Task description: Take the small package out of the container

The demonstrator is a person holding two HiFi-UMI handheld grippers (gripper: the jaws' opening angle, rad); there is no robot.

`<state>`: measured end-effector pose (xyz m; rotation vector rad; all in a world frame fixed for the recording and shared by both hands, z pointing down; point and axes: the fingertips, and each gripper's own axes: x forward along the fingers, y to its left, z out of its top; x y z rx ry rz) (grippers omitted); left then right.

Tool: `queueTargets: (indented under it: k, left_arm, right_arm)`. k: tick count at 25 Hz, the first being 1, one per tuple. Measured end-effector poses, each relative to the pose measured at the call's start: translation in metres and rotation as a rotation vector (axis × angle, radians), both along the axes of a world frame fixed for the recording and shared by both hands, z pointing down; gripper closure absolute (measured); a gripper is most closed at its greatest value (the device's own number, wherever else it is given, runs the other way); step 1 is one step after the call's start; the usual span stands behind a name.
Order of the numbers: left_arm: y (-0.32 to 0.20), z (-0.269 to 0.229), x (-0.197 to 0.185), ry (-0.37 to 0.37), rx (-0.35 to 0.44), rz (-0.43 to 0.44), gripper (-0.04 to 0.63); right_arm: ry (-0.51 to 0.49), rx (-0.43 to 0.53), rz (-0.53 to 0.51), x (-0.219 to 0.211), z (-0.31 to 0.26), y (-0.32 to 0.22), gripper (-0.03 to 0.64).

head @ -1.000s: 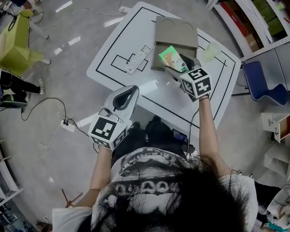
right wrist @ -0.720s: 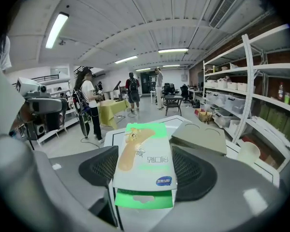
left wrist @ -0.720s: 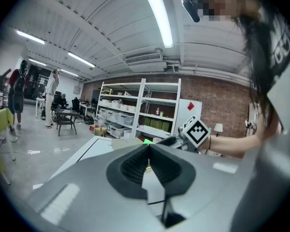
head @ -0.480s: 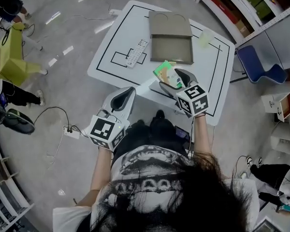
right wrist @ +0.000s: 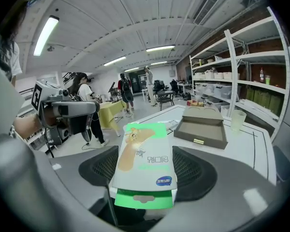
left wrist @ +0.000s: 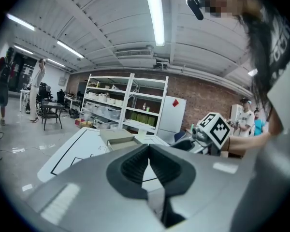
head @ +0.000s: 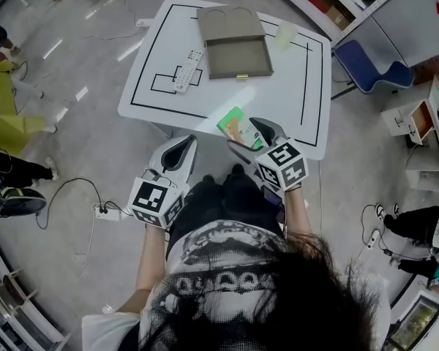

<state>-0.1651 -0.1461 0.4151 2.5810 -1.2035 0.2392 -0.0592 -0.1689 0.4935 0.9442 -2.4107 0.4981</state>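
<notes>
Right gripper [head: 246,136]: jaws pinched on the small package [right wrist: 145,164], one ribbed pad against each of its flat sides.
Small package, location: clear of the container [head: 238,57], held in the air above the near edge of the table [head: 301,97], close to the person's body.
Small package, printing: white face with a bright green band at either end, a tan illustration, and a blue oval logo. Lines of lettering ran upside down in the right gripper view; they could not be read.
Left gripper [head: 180,151]: jaws pressed together, nothing between them, held low beside the table's near edge.
Marker cubes: each gripper carried a cube with black-and-white square patterns; no readable text.
Container: flat grey-brown box, lid folded open toward the far side, small brass catch on the near wall, interior bare as far as shown.
Table markings: black outline rectangles on the white top.
Remote control [head: 184,69]: lay left of the container, inside a drawn outline.
Plastic cup [head: 284,35]: stood at the container's right, pale and translucent.
Surroundings: blue chair [head: 370,58] beyond the table's right corner; shelving [right wrist: 232,76] with bins along the wall; power strip [head: 104,211] and cable on the floor.
Obstructions: in the right gripper view, the package covered the gap between the pads.
</notes>
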Motion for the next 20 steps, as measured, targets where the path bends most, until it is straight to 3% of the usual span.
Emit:
queueTargets:
  k: [7, 14, 20]
  left_arm:
    - [0.01, -0.001, 0.003, 0.04, 0.001, 0.003, 0.595]
    - [0.017, 0.0, 0.005, 0.022, 0.0, -0.034, 0.595]
    - [0.033, -0.001, 0.031, 0.013, 0.002, -0.08, 0.595]
  right_arm:
    - [0.004, -0.018, -0.003, -0.003, -0.003, 0.017, 0.258]
    - [-0.007, -0.001, -0.046, 0.0, -0.011, 0.025, 0.258]
    - [-0.024, 0.019, -0.077, 0.027, -0.017, 0.045, 0.258]
